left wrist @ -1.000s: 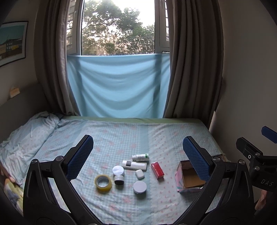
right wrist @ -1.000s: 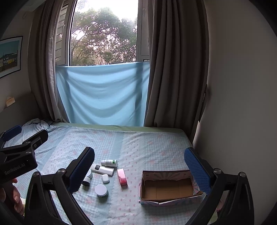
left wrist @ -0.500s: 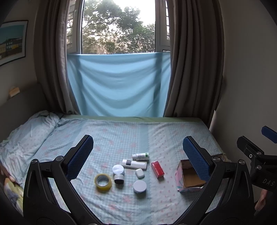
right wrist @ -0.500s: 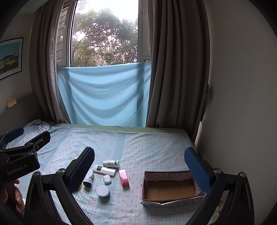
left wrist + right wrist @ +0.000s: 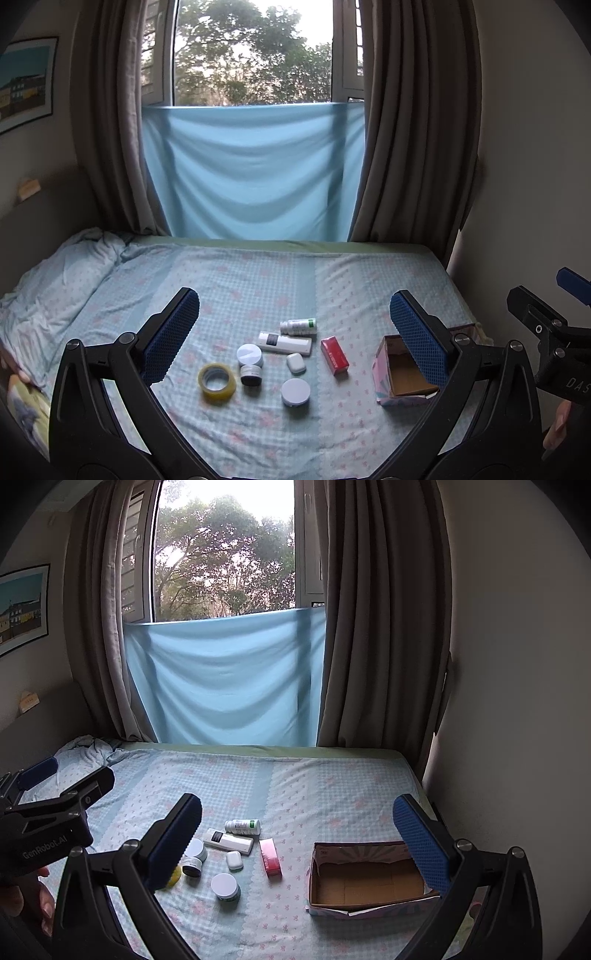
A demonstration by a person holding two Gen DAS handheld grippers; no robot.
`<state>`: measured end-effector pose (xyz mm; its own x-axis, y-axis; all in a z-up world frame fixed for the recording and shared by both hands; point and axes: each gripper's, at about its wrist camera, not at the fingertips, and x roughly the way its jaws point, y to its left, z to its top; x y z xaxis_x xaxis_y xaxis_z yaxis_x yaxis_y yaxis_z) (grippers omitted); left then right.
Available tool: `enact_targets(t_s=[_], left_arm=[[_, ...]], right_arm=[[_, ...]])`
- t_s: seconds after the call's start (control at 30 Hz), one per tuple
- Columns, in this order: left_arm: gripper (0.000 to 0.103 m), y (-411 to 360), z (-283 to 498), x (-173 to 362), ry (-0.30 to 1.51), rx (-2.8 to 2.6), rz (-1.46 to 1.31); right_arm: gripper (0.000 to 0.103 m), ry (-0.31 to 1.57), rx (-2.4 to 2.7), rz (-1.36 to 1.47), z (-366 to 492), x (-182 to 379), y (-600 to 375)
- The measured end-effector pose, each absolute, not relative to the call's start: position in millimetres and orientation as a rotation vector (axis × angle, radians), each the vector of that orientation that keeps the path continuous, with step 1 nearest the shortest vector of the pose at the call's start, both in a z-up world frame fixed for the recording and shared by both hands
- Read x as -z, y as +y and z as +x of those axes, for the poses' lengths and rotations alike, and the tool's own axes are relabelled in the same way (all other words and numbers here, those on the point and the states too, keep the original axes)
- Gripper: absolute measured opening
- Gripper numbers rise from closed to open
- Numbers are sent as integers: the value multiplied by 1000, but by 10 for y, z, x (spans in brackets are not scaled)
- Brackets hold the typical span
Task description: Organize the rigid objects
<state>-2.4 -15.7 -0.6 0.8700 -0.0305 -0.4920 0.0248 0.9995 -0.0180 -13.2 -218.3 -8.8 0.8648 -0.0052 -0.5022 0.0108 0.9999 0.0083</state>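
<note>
On the bed lie a yellow tape roll (image 5: 217,382), a white round jar (image 5: 295,392), a small dark jar (image 5: 251,375), a white-lidded jar (image 5: 249,355), a small white case (image 5: 296,362), a white remote-like bar (image 5: 284,342), a white bottle with a green label (image 5: 297,326) and a red box (image 5: 334,355). An open cardboard box (image 5: 365,882) sits to their right and is empty. My left gripper (image 5: 293,328) is open and empty, held above the items. My right gripper (image 5: 297,843) is open and empty, near the box.
The bed sheet (image 5: 258,280) runs back to a blue cloth (image 5: 247,177) under the window, with brown curtains at both sides. A crumpled quilt (image 5: 48,284) lies at the left. A wall stands close to the right of the bed (image 5: 517,738).
Both views have shifted slightly, with the objects a little lower in the left view. Nothing on the bed has moved, and both grippers stay open.
</note>
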Motion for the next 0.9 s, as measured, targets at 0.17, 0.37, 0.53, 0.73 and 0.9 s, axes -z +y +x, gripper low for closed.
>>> enact_targets(t_s=[0.17, 0.37, 0.53, 0.73, 0.9], left_arm=[[103, -82, 64, 169, 566, -11, -62], [103, 63, 195, 498, 659, -94, -144], [103, 242, 296, 875, 754, -202, -179], [103, 566, 519, 1512, 889, -299, -247], [103, 903, 778, 2161, 990, -335, -341]], right_arm=[[103, 563, -21, -5, -2, 141, -2196], [103, 655, -97, -17, 339, 384, -2264], [103, 743, -174, -32, 757, 761, -2251], [103, 847, -229, -55, 1321, 1245, -2123], [103, 937, -253, -85, 1759, 1707, -1914]])
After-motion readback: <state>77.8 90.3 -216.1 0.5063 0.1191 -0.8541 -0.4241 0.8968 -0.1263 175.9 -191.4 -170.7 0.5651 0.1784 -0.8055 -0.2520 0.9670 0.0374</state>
